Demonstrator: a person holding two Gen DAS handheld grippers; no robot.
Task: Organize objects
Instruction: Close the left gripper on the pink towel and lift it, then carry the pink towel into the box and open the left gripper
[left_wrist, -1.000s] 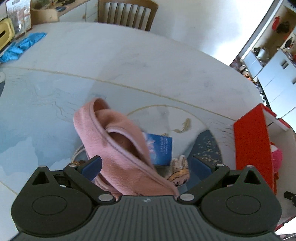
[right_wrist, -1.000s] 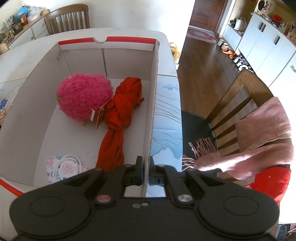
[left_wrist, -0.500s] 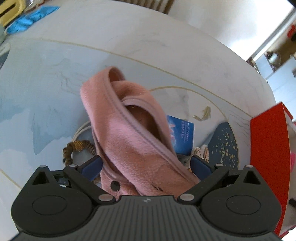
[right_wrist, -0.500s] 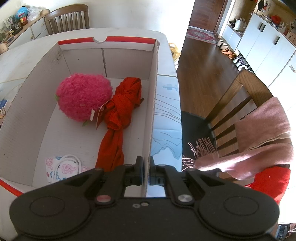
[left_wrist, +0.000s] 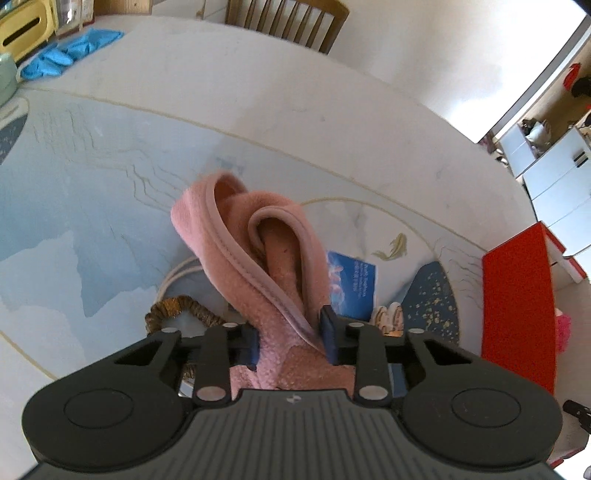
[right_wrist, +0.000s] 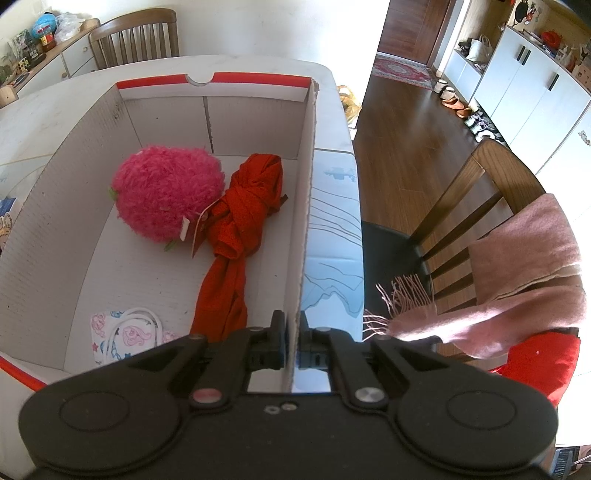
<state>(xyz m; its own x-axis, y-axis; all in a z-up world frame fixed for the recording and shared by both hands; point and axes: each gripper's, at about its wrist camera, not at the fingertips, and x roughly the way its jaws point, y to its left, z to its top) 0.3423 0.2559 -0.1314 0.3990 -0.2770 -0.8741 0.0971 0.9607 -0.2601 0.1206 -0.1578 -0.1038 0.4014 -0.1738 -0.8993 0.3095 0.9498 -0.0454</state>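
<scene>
pink fleece garment (left_wrist: 258, 258) between closing left tongs (left_wrist: 291, 339)

Far across the table (left_wrist: 258, 110) the surface lies bare and passable. Near the left gripper (left_wrist: 291, 341), whose jaws are closing around the pink fleece (left_wrist: 251, 251), a blue booklet (left_wrist: 351, 280) and braided ring (left_wrist: 184, 310) crowd either side. Right, the red-edged box (left_wrist: 517, 306) wall blocks passage.

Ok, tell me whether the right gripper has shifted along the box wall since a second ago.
No. The right gripper remains clamped at the same spot on the cardboard box wall; the pink plush and red cloth sit unchanged in its view.
</scene>
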